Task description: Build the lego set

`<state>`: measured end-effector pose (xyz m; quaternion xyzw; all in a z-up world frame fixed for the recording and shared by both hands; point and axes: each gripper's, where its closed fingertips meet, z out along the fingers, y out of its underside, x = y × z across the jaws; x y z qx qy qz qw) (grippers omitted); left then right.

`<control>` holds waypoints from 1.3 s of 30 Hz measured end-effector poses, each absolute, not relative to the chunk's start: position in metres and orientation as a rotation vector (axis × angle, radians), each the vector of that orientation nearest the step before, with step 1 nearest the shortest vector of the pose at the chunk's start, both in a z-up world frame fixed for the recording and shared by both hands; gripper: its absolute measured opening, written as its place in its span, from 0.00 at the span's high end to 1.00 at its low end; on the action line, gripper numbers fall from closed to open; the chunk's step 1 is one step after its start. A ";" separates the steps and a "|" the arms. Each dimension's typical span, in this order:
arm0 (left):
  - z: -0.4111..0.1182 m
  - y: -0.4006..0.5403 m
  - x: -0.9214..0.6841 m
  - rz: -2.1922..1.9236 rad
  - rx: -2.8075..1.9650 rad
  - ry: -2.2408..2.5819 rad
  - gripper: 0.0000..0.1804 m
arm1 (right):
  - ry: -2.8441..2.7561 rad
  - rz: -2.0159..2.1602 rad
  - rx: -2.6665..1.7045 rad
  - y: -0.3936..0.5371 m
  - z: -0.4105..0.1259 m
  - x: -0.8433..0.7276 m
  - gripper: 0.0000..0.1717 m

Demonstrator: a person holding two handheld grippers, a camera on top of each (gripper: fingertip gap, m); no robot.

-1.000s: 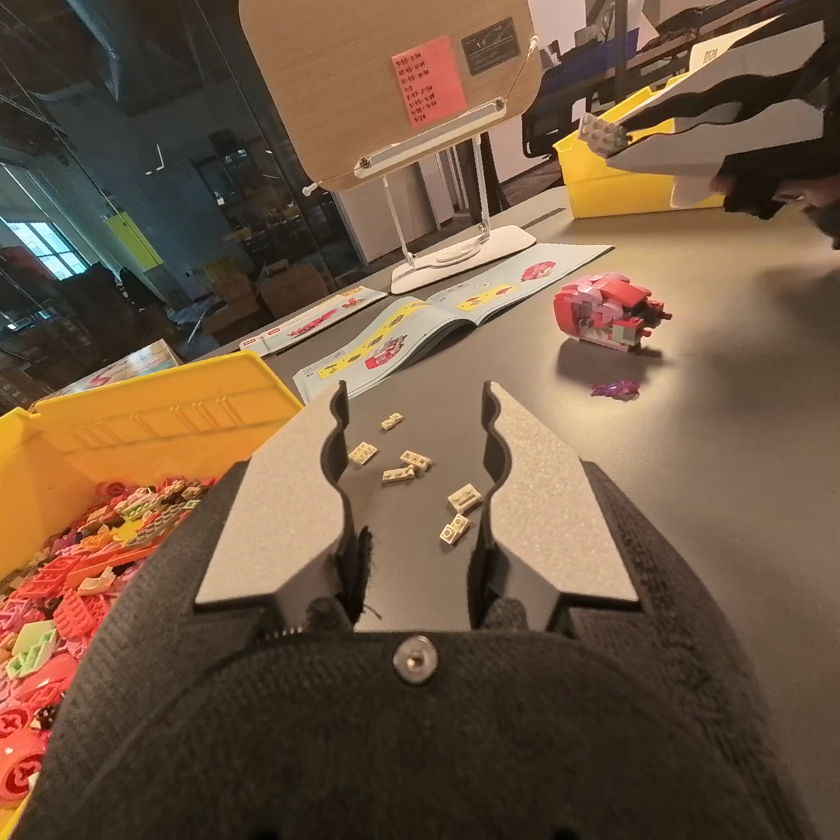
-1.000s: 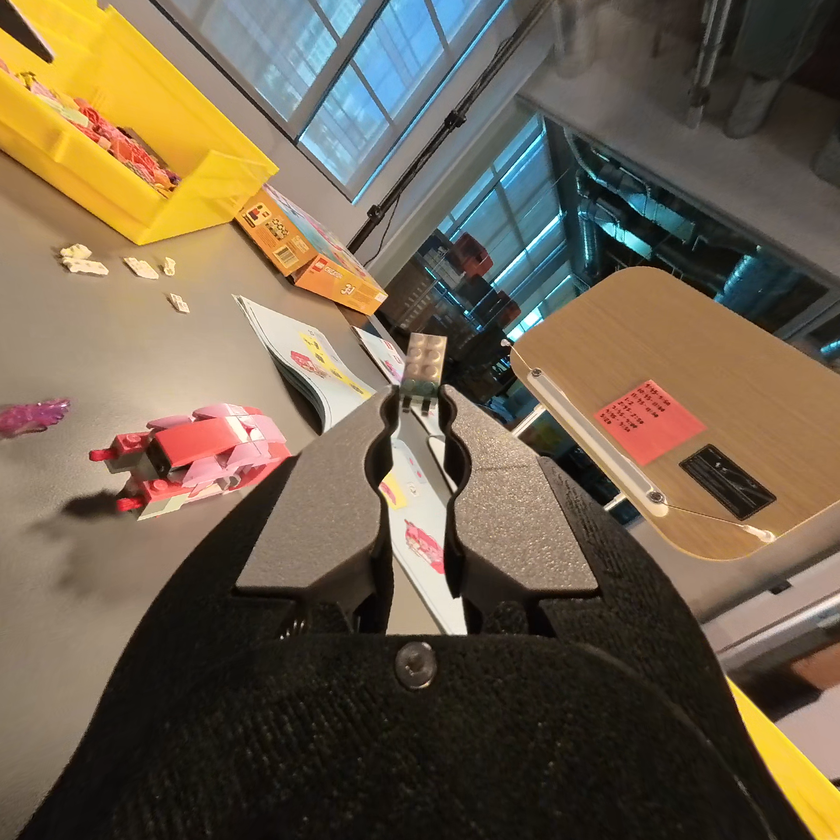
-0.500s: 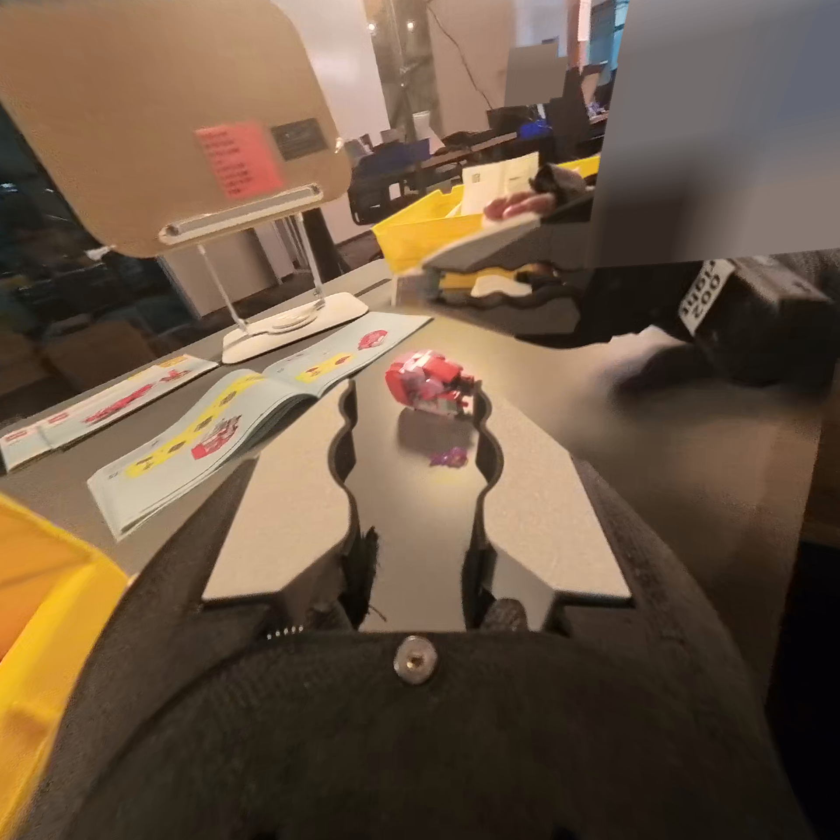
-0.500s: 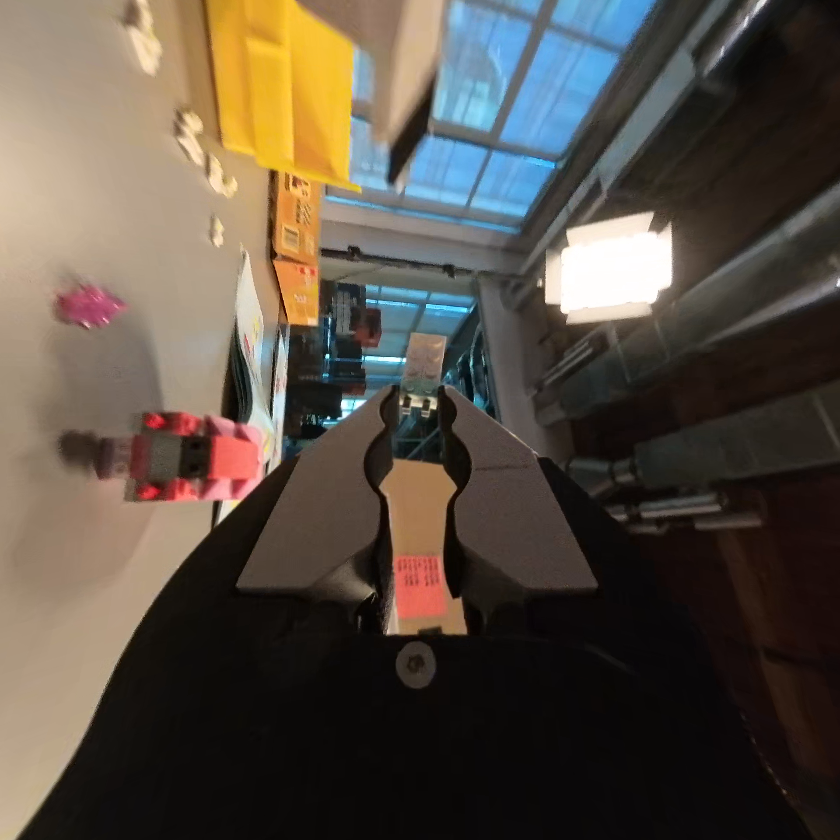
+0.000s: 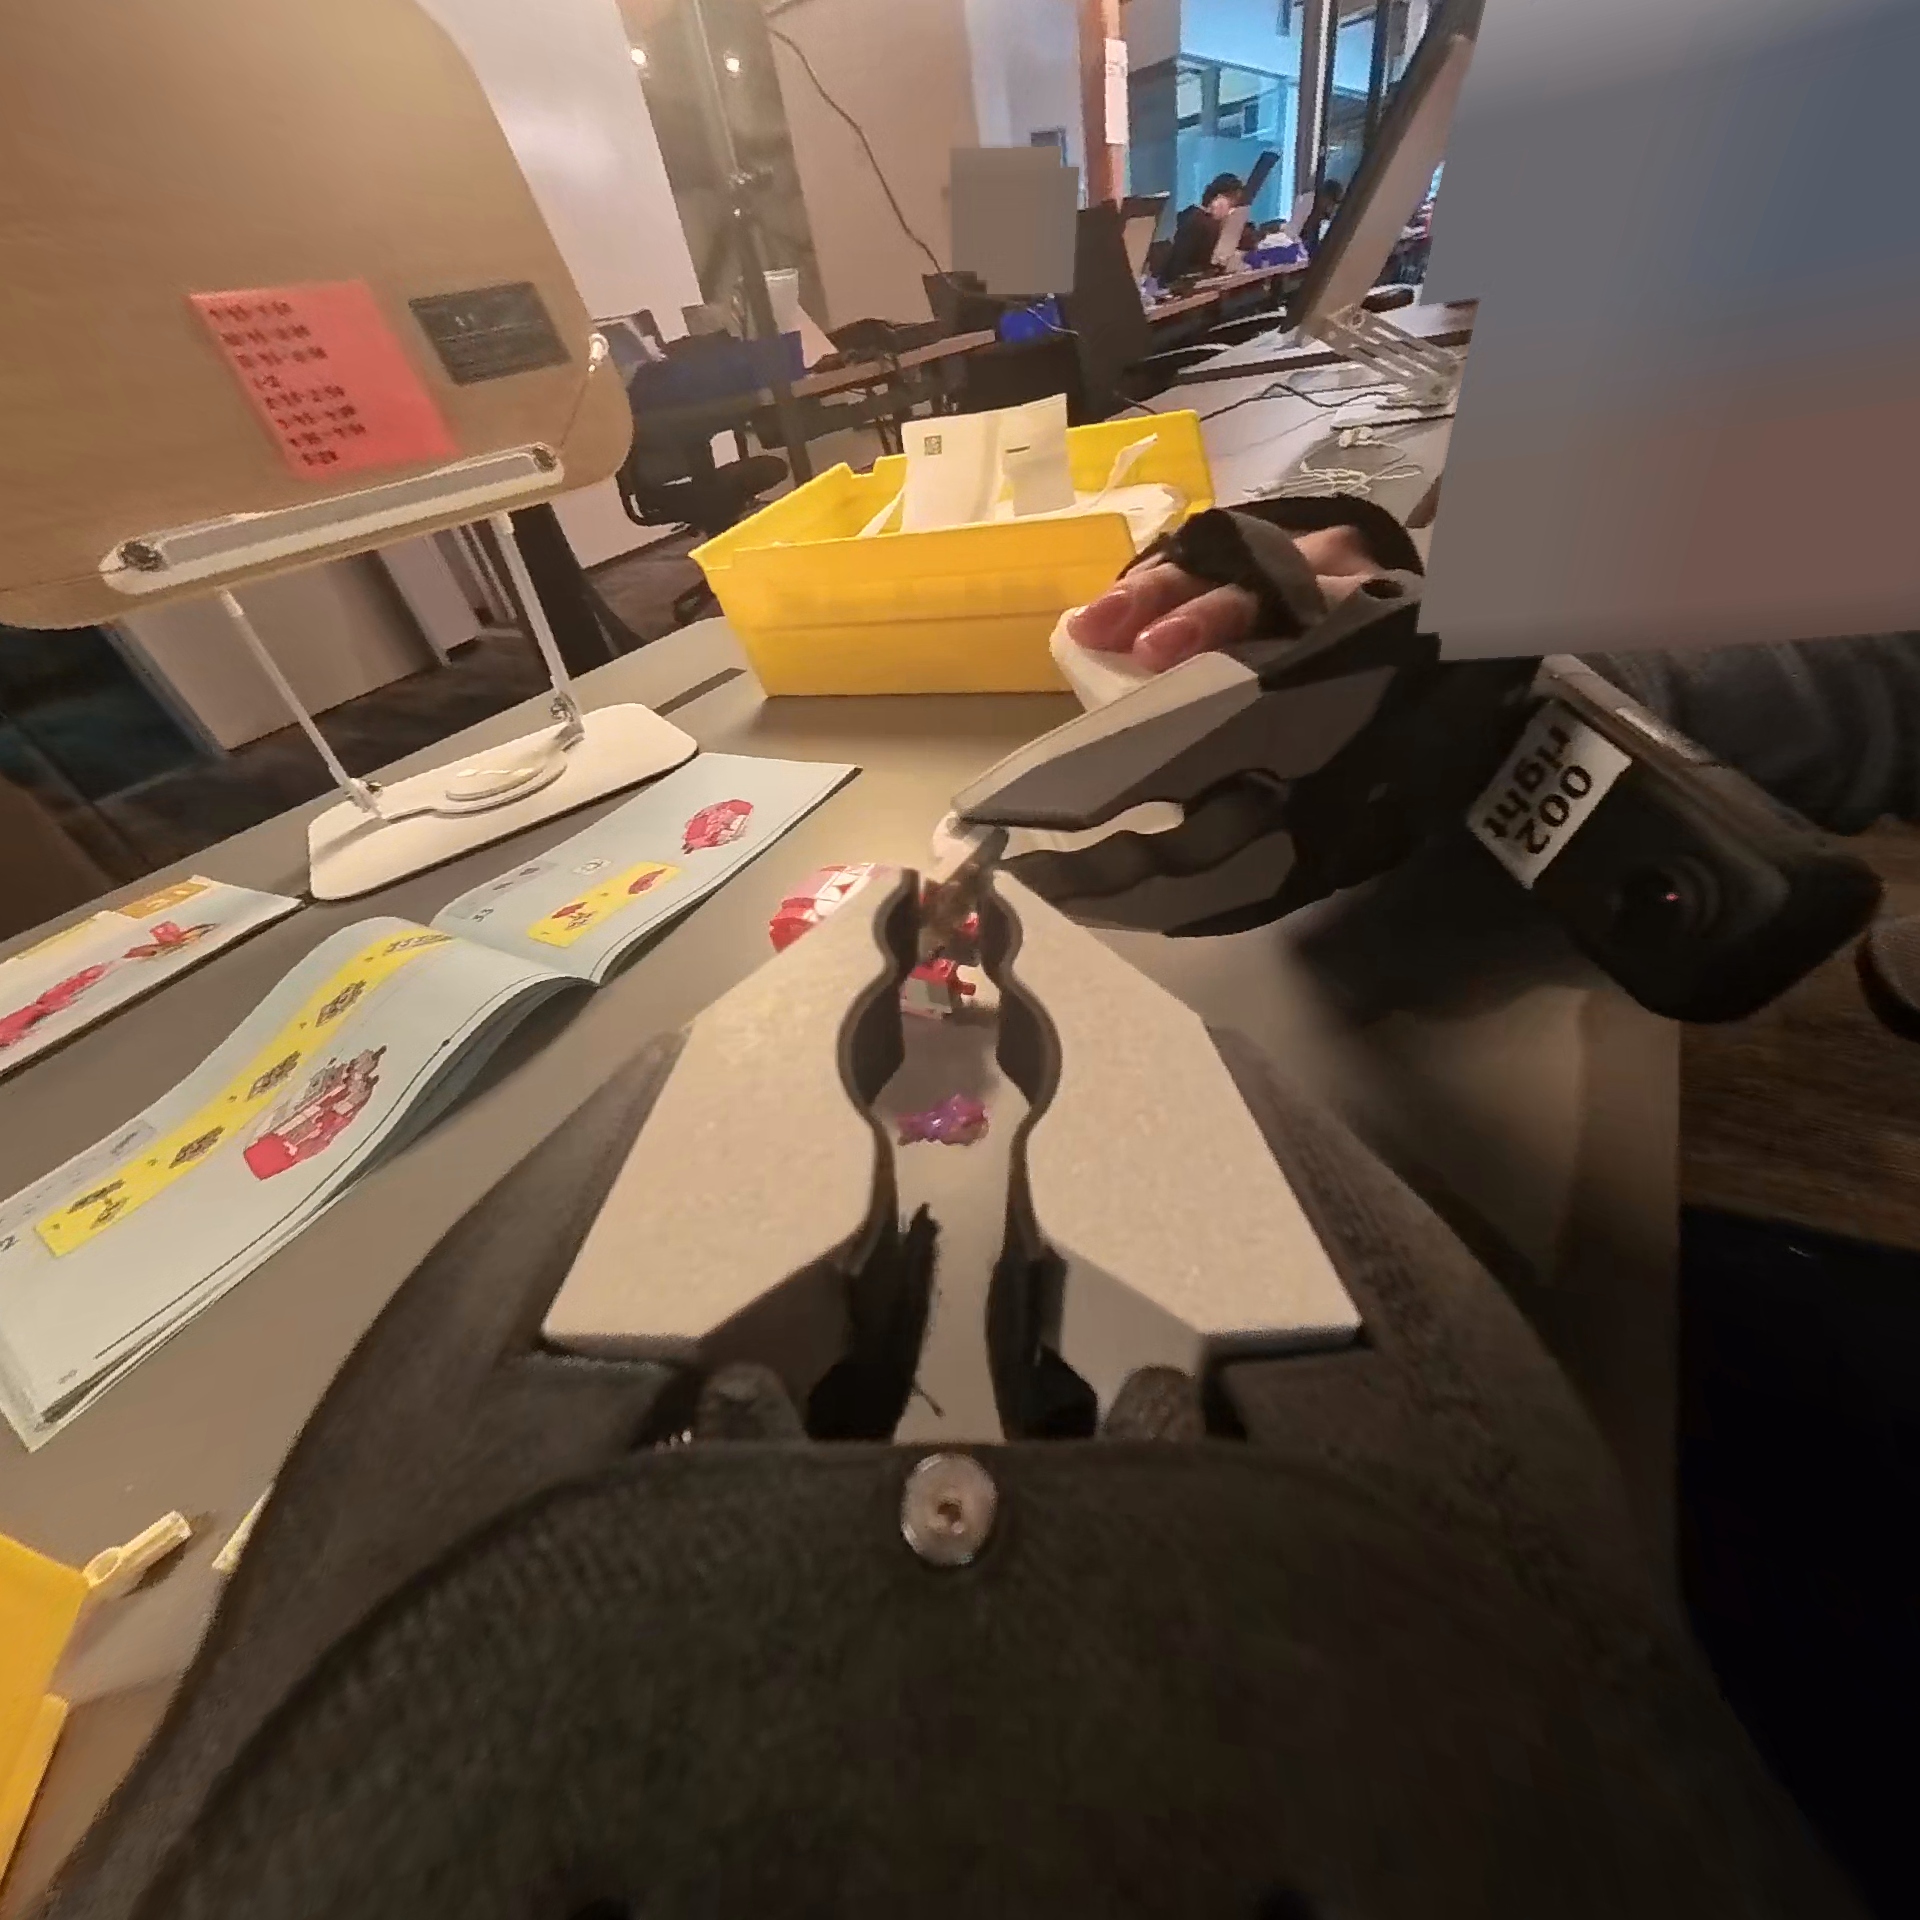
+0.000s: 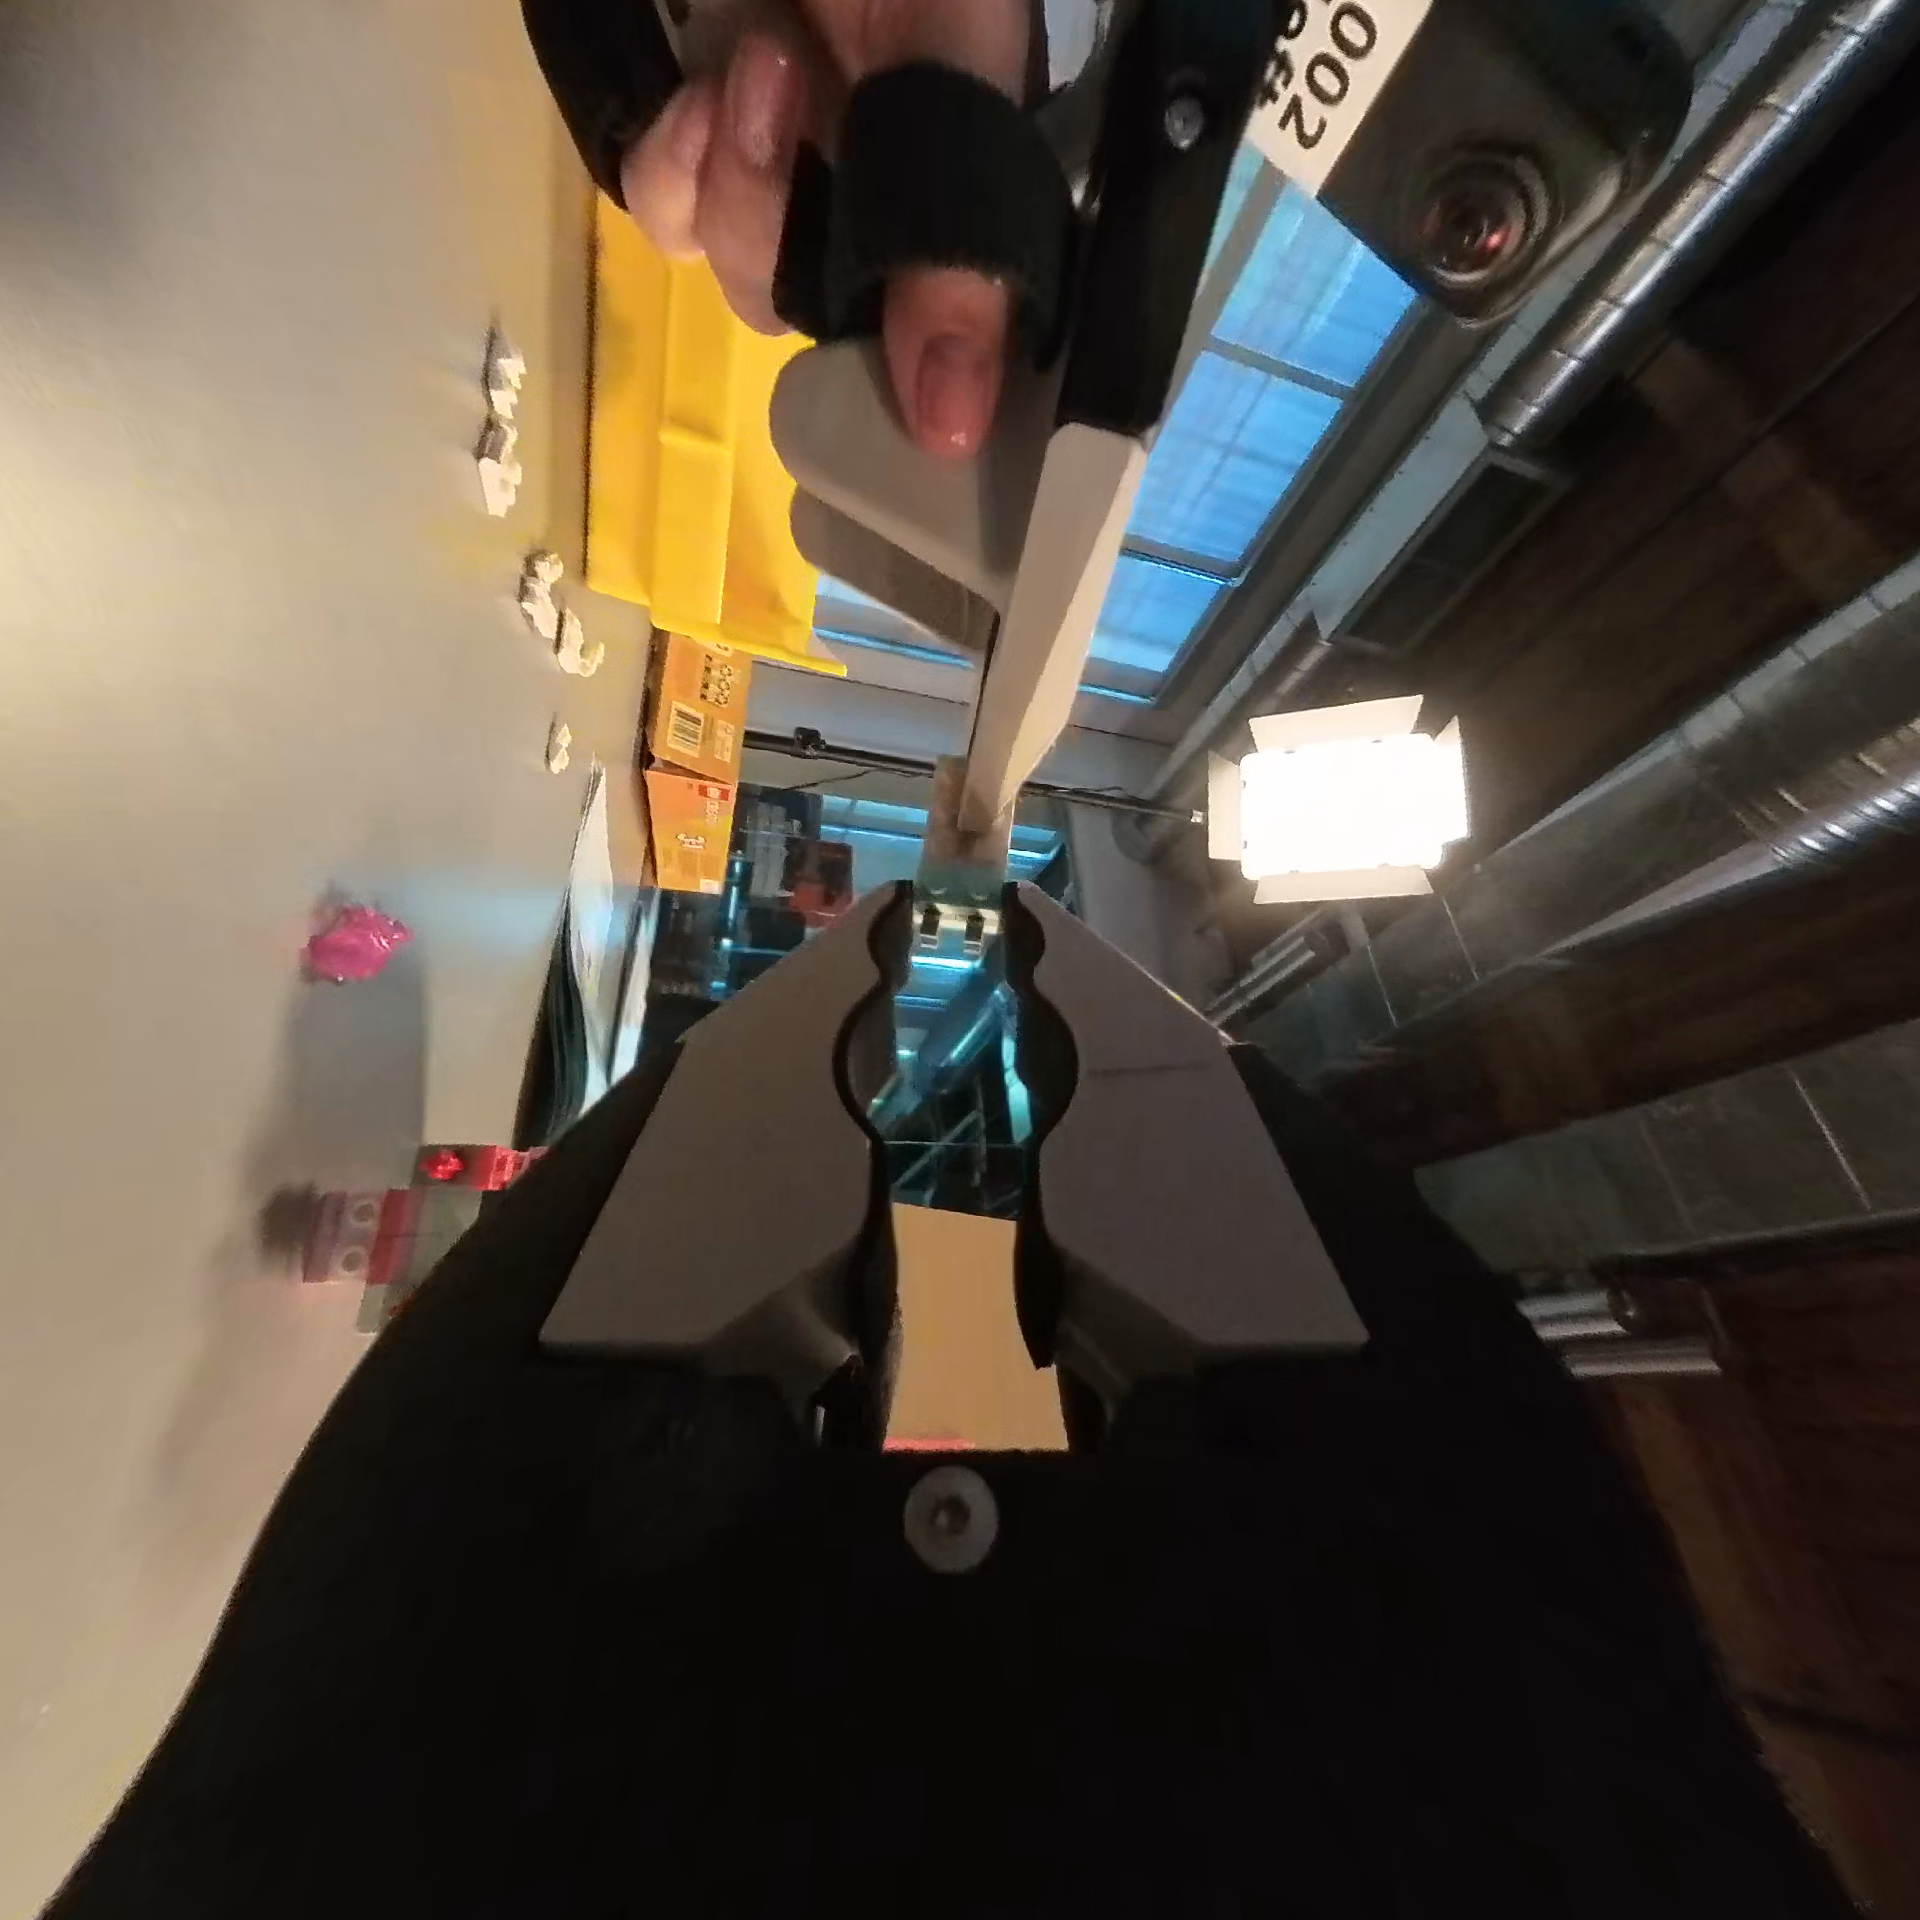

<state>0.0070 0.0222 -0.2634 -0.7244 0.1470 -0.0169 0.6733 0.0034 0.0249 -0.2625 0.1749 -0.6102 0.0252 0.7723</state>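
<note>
The right gripper [image 6: 958,904] is clamped on a small grey brick [image 6: 961,883], held above the table [image 6: 208,623]. The same brick [image 5: 961,883] is pinched at its far end by the left gripper [image 5: 951,899], whose fingers are drawn close together. Below them a red and pink brick model [image 5: 831,899] and a purple piece [image 5: 940,1122] are seen, beside an open instruction booklet [image 5: 312,1060].

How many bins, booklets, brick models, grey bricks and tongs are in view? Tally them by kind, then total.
Yellow bins: 2
Booklets: 2
Brick model: 1
Grey brick: 1
Tongs: 2, the left tongs and the right tongs
Total: 8
</note>
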 end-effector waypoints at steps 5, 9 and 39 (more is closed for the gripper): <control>-0.263 0.020 0.009 -0.016 -1.603 0.361 0.96 | -1.344 0.132 0.368 0.023 -0.261 0.008 0.87; -0.257 0.015 0.002 0.052 -1.533 0.356 0.96 | -1.422 0.298 0.193 0.039 -0.258 0.005 0.84; -0.264 0.007 0.026 0.263 -1.395 0.640 0.96 | -1.964 2.545 -1.311 0.013 -0.264 0.027 0.87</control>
